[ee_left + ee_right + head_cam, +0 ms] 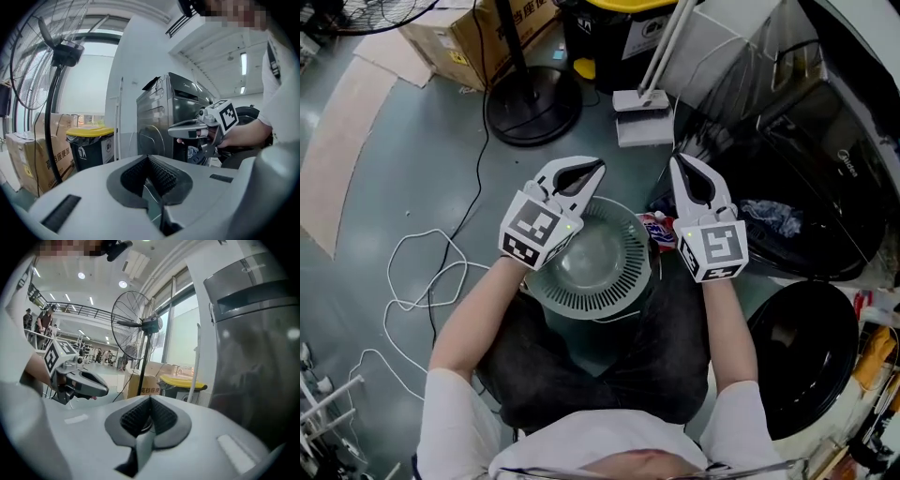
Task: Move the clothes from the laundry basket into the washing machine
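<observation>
A round grey slatted laundry basket point(581, 291) stands in front of the person's knees; I see no clothes in its bowl. At the right the washing machine point(825, 159) stands with its door point(802, 352) swung open, and blue-and-white cloth point(773, 217) lies in the dark drum. My left gripper point(598, 165) hangs over the basket's far left rim, shut with nothing between its tips. My right gripper point(678, 159) is level with it over the far right rim, also shut and empty. In each gripper view the jaws point(149, 158) point(150, 398) meet at the tip.
A red-and-white item point(654, 230) lies between basket and machine. A standing fan's round base point(532, 105) and pole are ahead, with cardboard boxes point(478, 37) and a yellow-lidded bin point(91, 145) behind. A mop head point(639, 101) leans by the machine. White cables point(422, 281) loop on the floor at left.
</observation>
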Tool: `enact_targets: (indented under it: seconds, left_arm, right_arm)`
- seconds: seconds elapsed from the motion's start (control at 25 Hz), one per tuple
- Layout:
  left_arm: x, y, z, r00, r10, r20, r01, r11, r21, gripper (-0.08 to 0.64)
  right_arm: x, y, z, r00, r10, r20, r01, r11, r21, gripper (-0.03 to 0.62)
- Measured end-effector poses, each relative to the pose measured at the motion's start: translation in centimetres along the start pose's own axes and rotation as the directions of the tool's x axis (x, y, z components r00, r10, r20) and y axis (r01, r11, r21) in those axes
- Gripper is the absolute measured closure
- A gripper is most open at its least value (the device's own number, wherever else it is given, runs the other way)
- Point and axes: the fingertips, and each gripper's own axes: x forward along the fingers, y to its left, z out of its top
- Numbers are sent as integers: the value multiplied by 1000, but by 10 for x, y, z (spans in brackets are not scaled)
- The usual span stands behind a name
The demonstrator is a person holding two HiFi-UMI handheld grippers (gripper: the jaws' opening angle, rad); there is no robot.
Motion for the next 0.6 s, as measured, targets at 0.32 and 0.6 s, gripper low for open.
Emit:
enact_targets:
  seconds: [0.32, 0.6]
  left_arm:
    - [-17, 36, -2, 999, 37, 24, -37, 999, -34, 554]
    - [-27, 51, -31, 995, 92, 32, -92, 996, -9, 554]
  right_arm:
    - [24, 9, -7, 997, 74, -5, -74, 997, -19, 581]
    - [42, 9, -39, 996, 89, -24, -90, 996, -23, 581]
